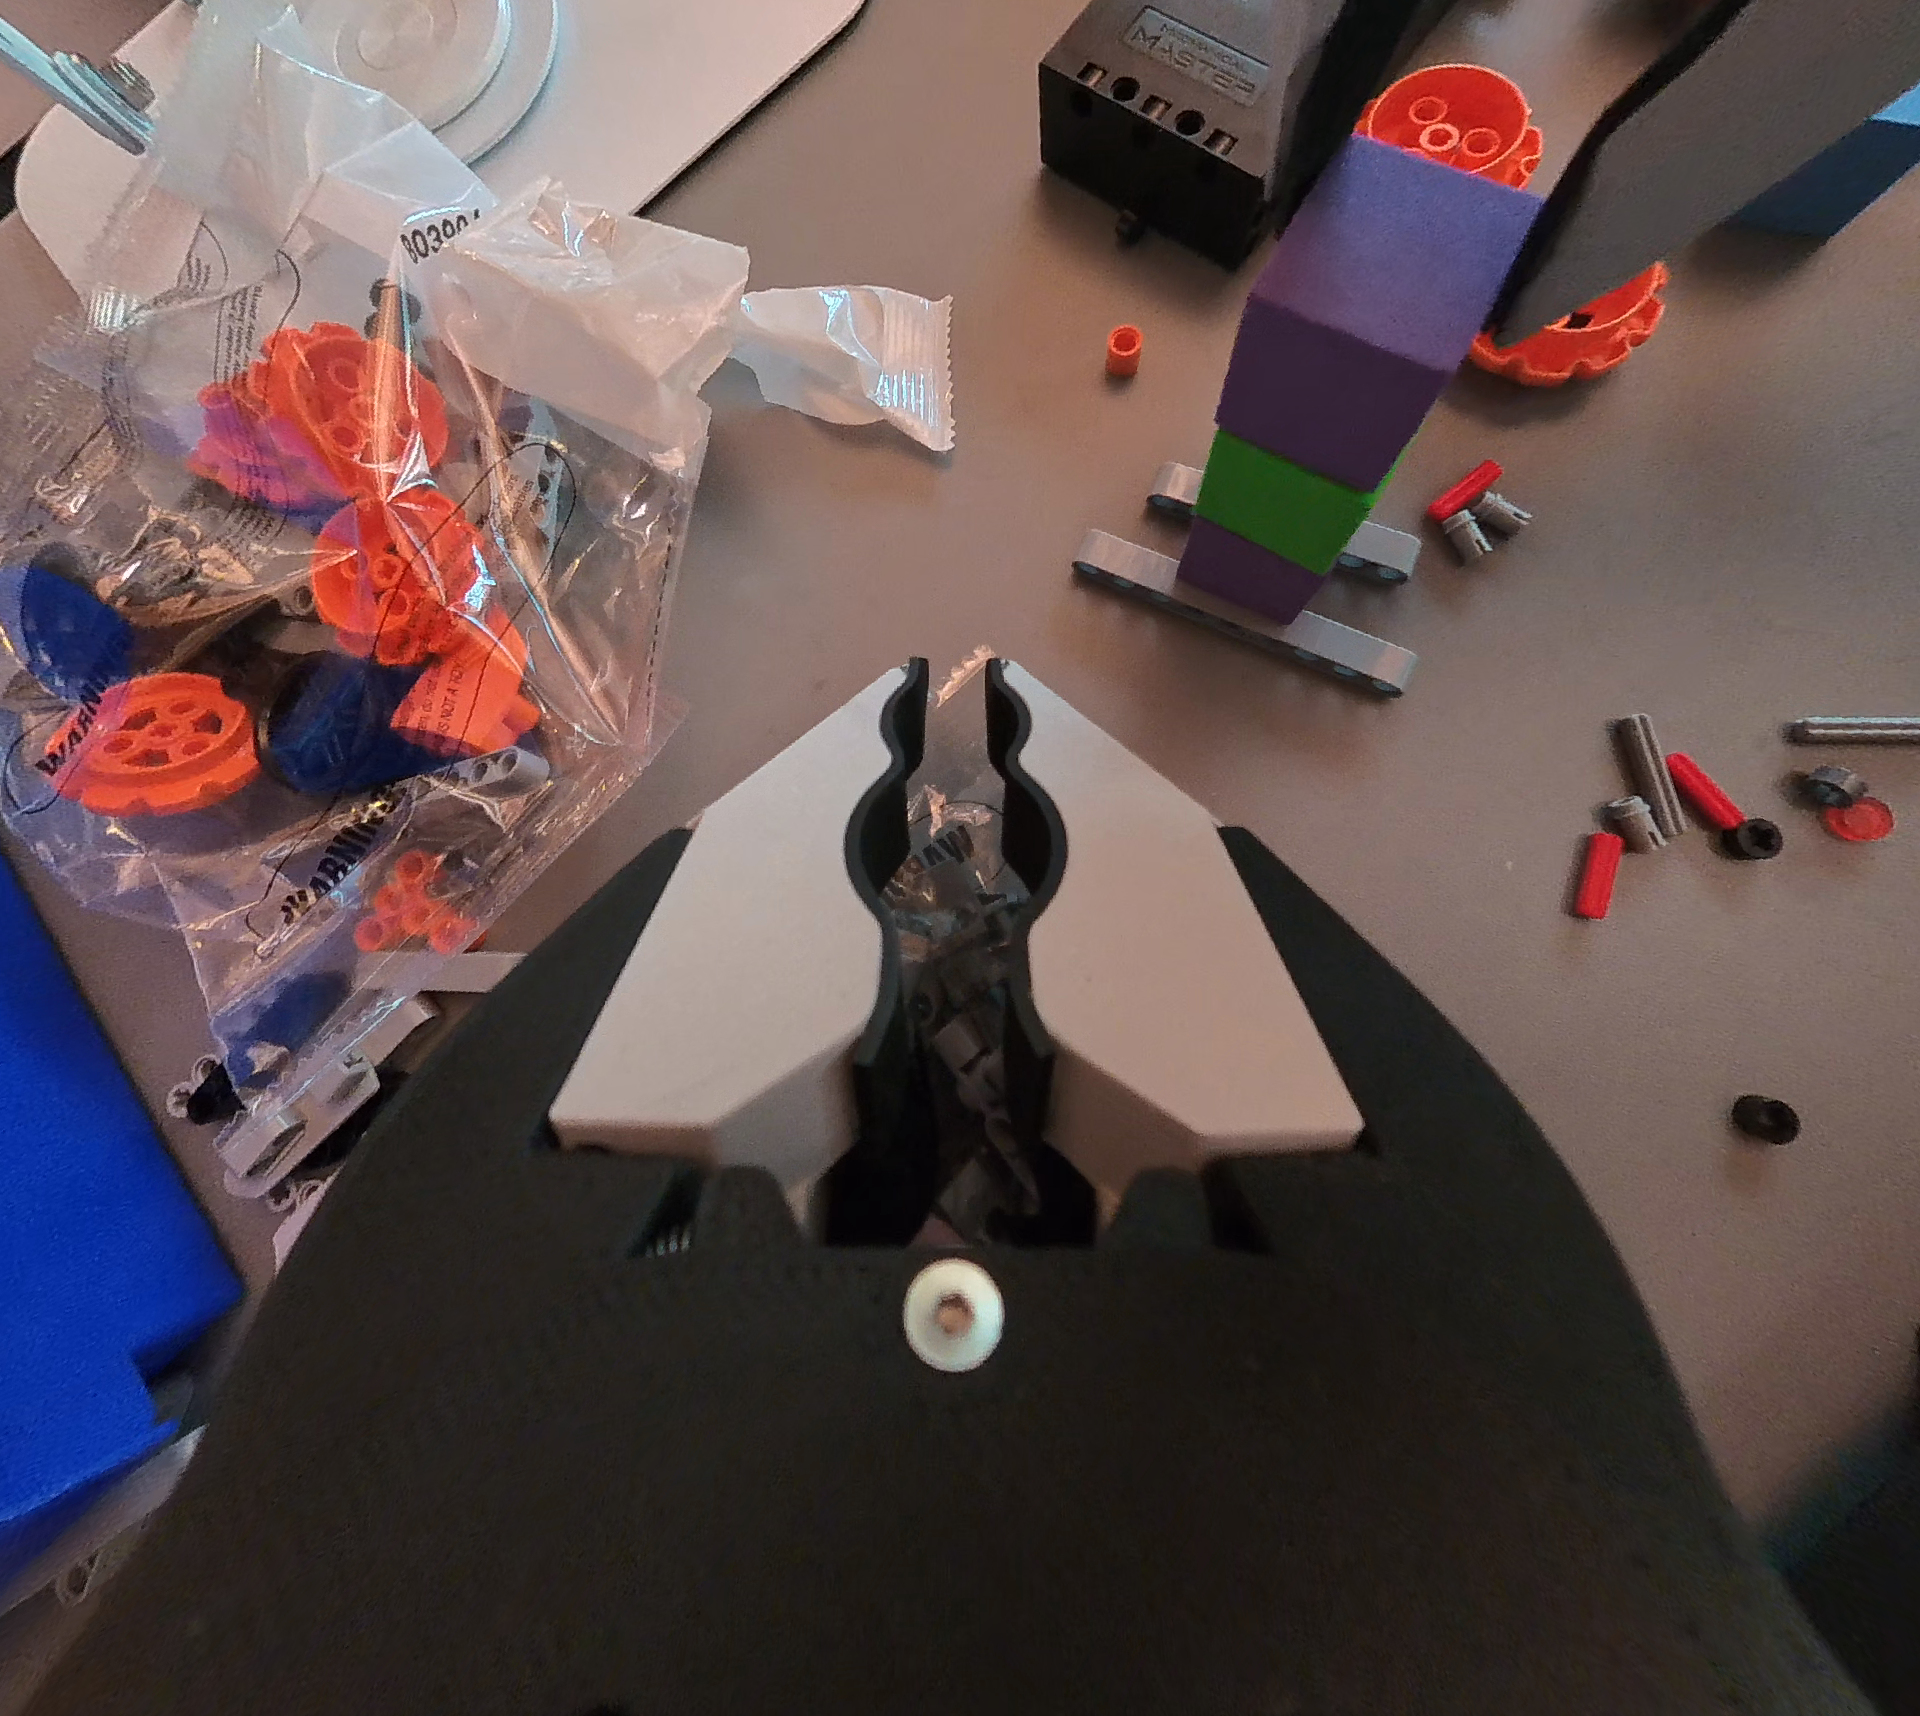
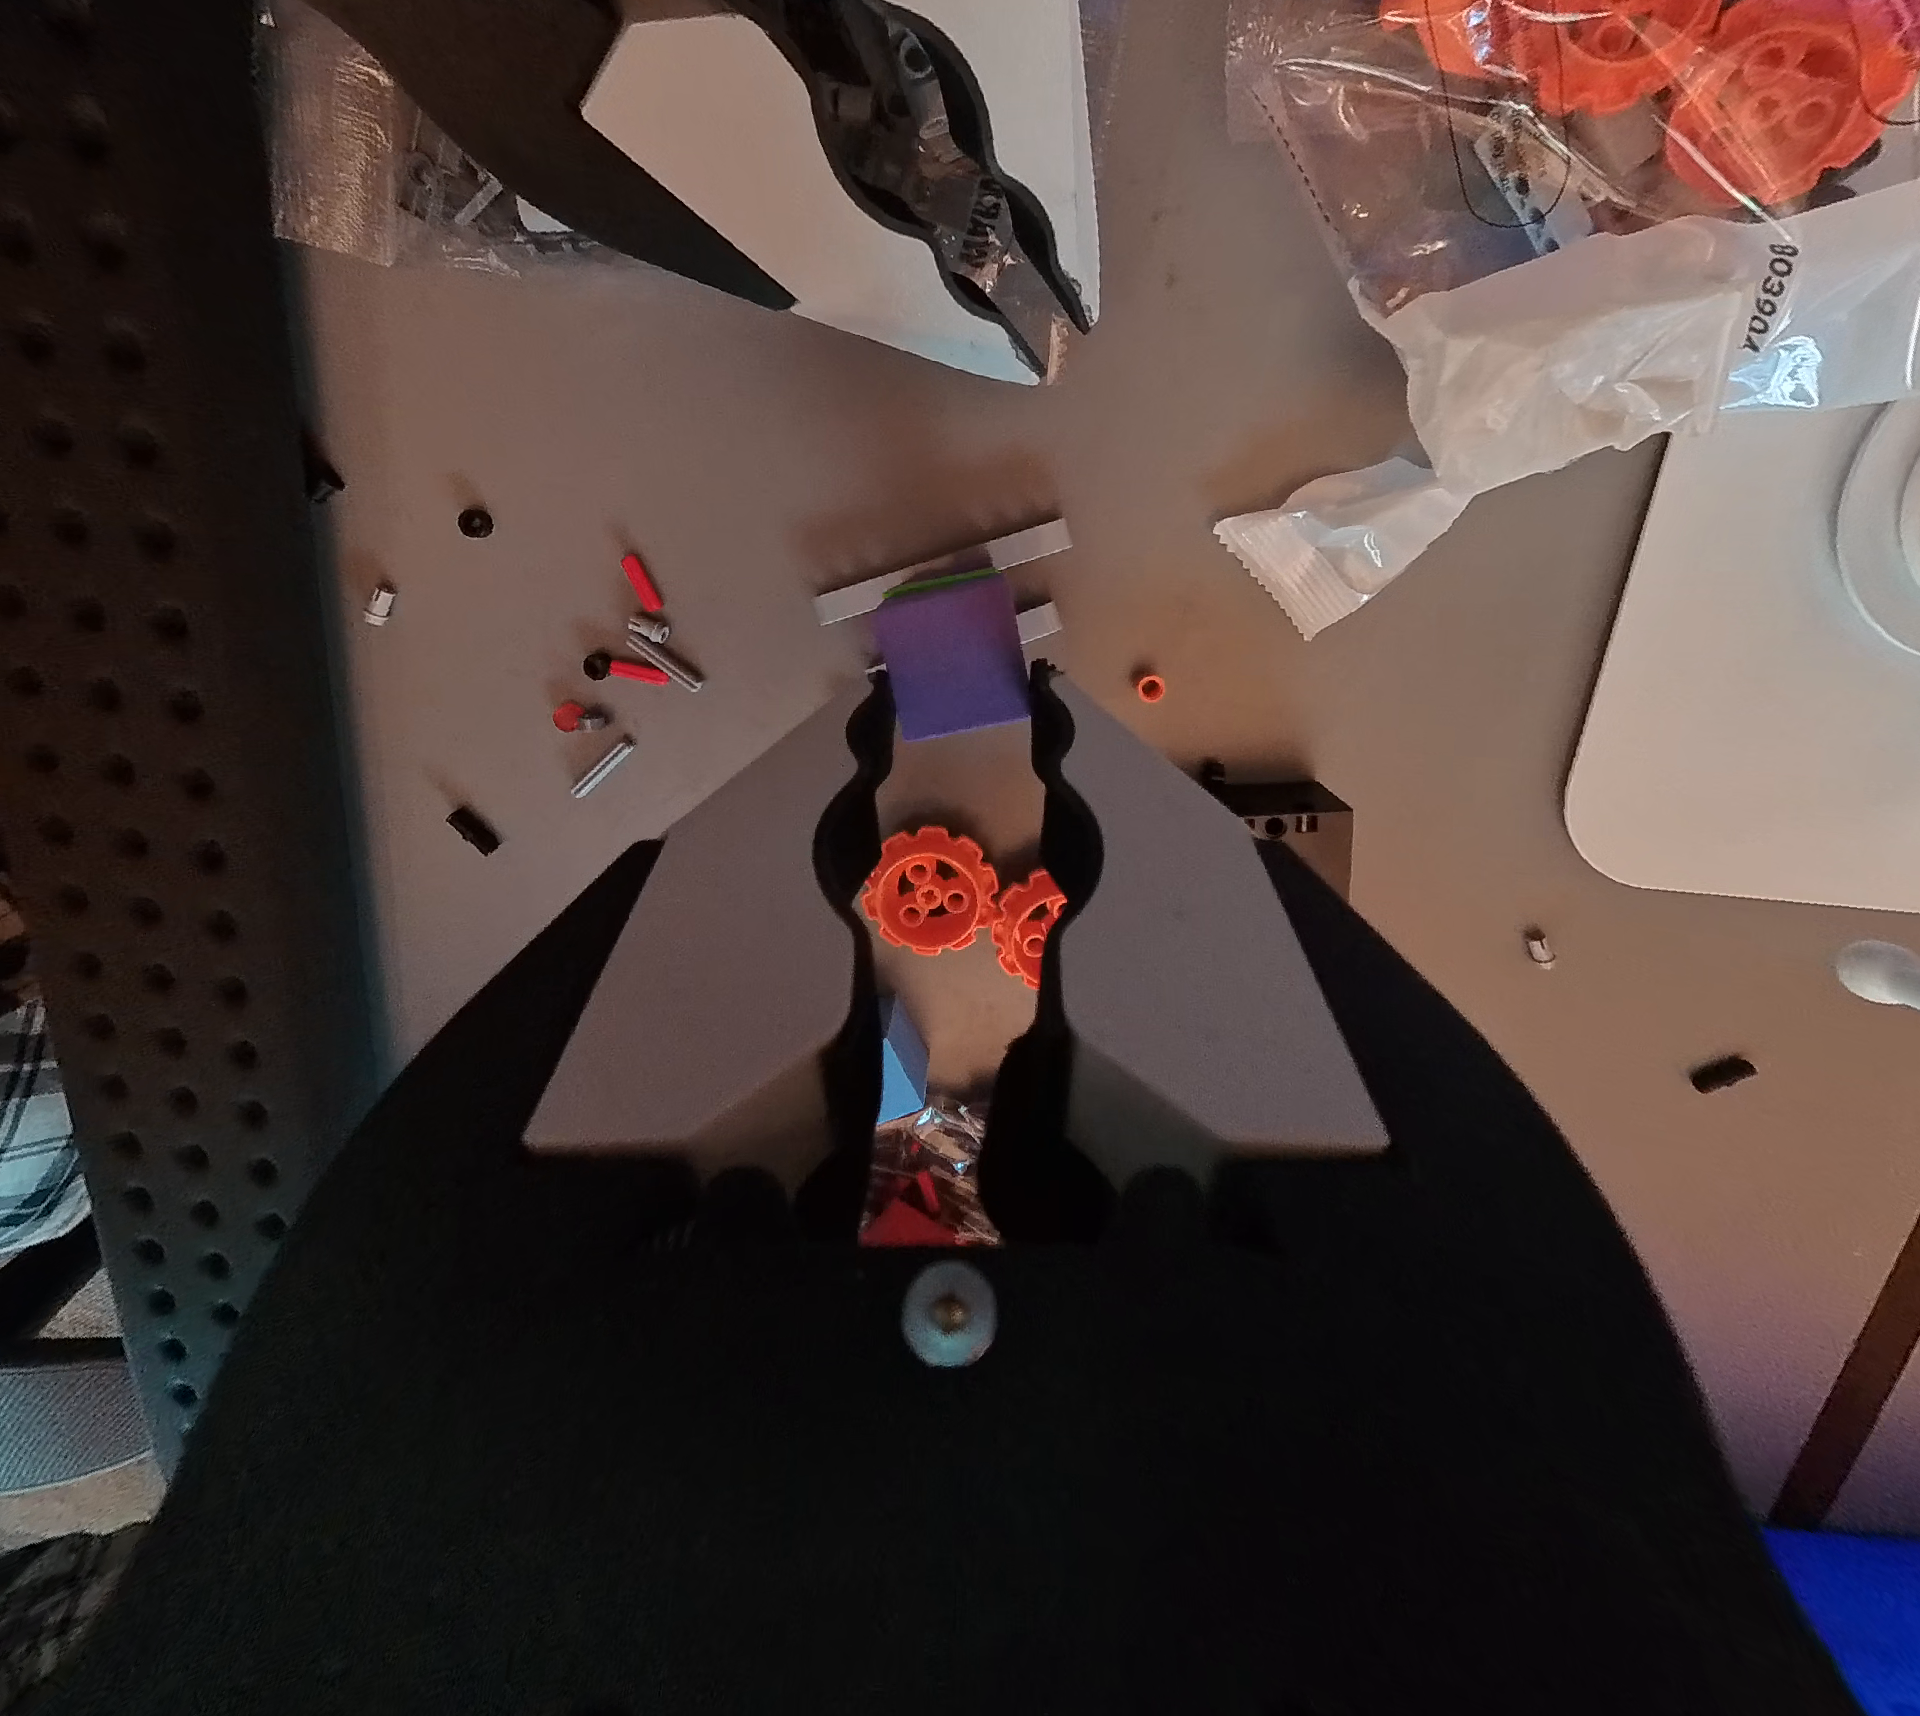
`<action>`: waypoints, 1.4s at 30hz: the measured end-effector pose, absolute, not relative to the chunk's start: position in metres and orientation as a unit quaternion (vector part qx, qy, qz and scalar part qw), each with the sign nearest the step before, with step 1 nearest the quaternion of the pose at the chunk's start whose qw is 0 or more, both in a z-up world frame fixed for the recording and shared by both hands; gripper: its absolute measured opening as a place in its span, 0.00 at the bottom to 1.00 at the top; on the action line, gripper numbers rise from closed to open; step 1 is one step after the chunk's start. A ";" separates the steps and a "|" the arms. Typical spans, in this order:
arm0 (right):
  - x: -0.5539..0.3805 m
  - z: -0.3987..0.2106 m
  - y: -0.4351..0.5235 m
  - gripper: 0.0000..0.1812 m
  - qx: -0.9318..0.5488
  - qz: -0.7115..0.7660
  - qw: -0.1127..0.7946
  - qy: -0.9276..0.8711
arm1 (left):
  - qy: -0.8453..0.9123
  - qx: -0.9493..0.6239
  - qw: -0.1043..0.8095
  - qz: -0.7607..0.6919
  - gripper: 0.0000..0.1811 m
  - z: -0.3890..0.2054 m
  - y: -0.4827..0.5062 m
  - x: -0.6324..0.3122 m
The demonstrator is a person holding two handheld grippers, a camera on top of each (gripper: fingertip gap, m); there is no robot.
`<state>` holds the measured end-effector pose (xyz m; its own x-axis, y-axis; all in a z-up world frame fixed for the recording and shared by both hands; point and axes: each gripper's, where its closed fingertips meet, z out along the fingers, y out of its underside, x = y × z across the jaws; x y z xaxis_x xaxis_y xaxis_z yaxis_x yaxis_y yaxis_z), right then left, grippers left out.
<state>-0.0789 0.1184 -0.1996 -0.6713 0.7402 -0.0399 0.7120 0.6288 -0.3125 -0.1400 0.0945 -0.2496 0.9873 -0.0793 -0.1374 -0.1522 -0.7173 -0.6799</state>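
My left gripper [image 1: 951, 679] is shut on a clear plastic bag [image 1: 951, 845] of small grey parts, pinched along its jaws above the grey table. It also shows in the right wrist view [image 2: 1060, 347], with the bag [image 2: 977, 212] between its fingers. My right gripper [image 2: 961, 690] has its pads against both sides of the top purple block [image 2: 951, 664] of a tower. The tower [image 1: 1320, 419] is purple, purple, green and purple, and stands on grey beams [image 1: 1247, 627]. The right gripper [image 1: 1444, 264] reaches down from the top right in the left wrist view.
Two orange gears [image 2: 925, 897] lie behind the tower beside a black box [image 1: 1153, 108]. Bags of orange and blue parts [image 1: 312, 575] lie left by a white stand base [image 1: 675, 4]. Loose red and grey pins [image 1: 1704, 793] lie right. An orange bush [image 1: 1122, 347] sits alone. There is about 9 cm between the tips of the two grippers.
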 end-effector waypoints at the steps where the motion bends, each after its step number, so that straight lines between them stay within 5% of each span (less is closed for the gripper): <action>1: -0.079 -0.200 0.118 0.14 -0.402 0.153 0.047 -0.902 | 0.062 -0.925 0.371 0.049 0.05 -0.250 0.094 -0.140; 42: -0.079 -0.197 0.116 0.19 -0.400 0.154 0.054 -0.902 | 0.061 -0.925 0.371 0.046 0.05 -0.250 0.094 -0.140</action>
